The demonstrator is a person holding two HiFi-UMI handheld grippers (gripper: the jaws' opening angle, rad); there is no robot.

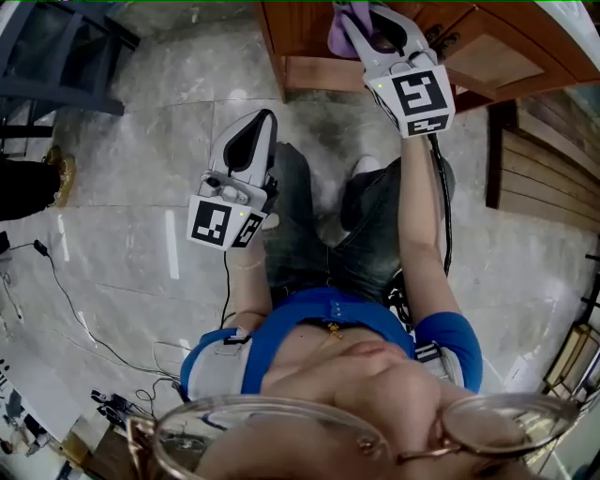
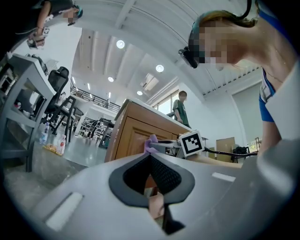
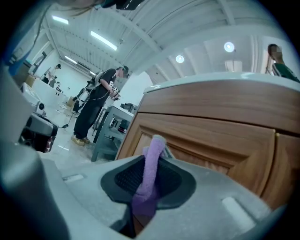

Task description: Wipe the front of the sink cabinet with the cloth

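Right claw [image 1: 364,26], closed on the cloth [image 1: 337,30]. I hold it at the front of the sink cabinet [image 1: 487,58], near that front's left corner as the head view shows it. Left claw [image 1: 251,142], jaws together and empty, idle above the floor [image 1: 150,159] beside the person's knee.

Hazards, as I judge them:
- Only a narrow fold of cloth sits between the pads. Drag across the wood could pull it free.
- Little cloth projects past the jaw tips, so hard plastic could meet the finish and scratch it, most likely at the raised edges of the door panel.
- The black cable [image 1: 441,187] runs along the right forearm and could snag on a long stroke.
- Whether the cloth already touches the wood I cannot quite settle. The right gripper view puts it just in front of the panel.

Materials and shapes:
- Cloth: lilac, soft and fleecy, gathered into a limp upright strip with a rounded tip.
- Cabinet: warm brown wood with visible horizontal grain and a smooth sheen. Its door is a recessed panel inside a moulded frame, under a pale top edge.
- Claws: pale grey moulded shells, smooth and matt, with black ribbed pads, each carrying a cube with square markers.
- Floor: pale grey veined stone tiles, glossy.
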